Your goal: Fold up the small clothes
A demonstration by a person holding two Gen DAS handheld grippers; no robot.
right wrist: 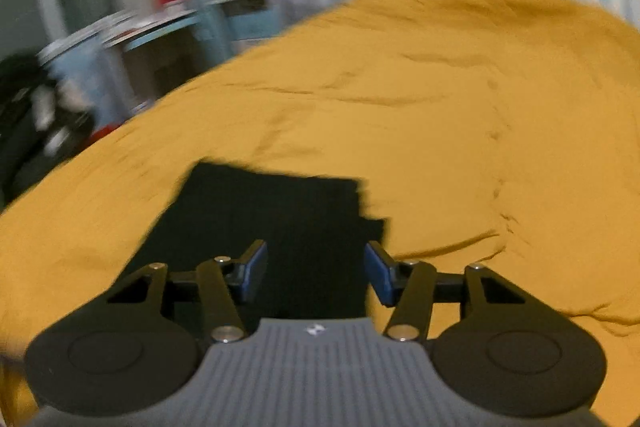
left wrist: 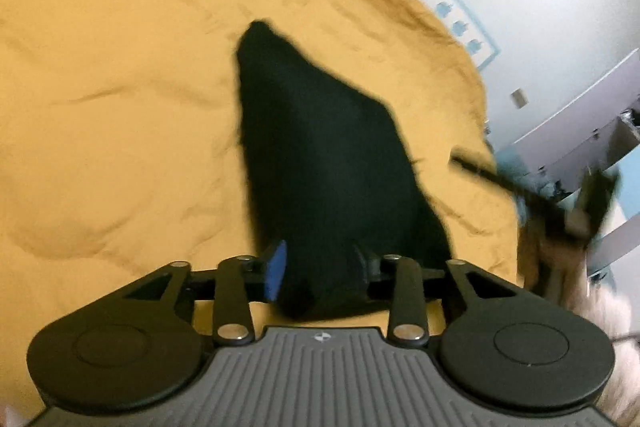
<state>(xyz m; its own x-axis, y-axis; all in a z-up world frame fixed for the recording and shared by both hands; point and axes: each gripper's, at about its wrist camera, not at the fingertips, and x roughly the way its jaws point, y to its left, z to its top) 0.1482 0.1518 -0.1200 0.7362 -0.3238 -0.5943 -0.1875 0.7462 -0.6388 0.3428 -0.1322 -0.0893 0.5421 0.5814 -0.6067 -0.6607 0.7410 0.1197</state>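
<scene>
Black garment (left wrist: 320,155), matte, tapering to a point at 12 o'clock, lay on wrinkled mustard bedspread (left wrist: 120,87). Left tool (left wrist: 320,267) was clamped on its near edge. Right tool (right wrist: 316,271) gaped wide, empty, over garment's flat rectangular part. Blurred shelves (right wrist: 160,23) at 10 o'clock.

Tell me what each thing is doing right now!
Left tool: shut on the black cloth, gripping its near end.
Right tool: open, holding nothing, above the cloth.
Black cloth: one end pinched, the rest stretching over the bed.
Yellow blanket: spread out, wrinkled.
</scene>
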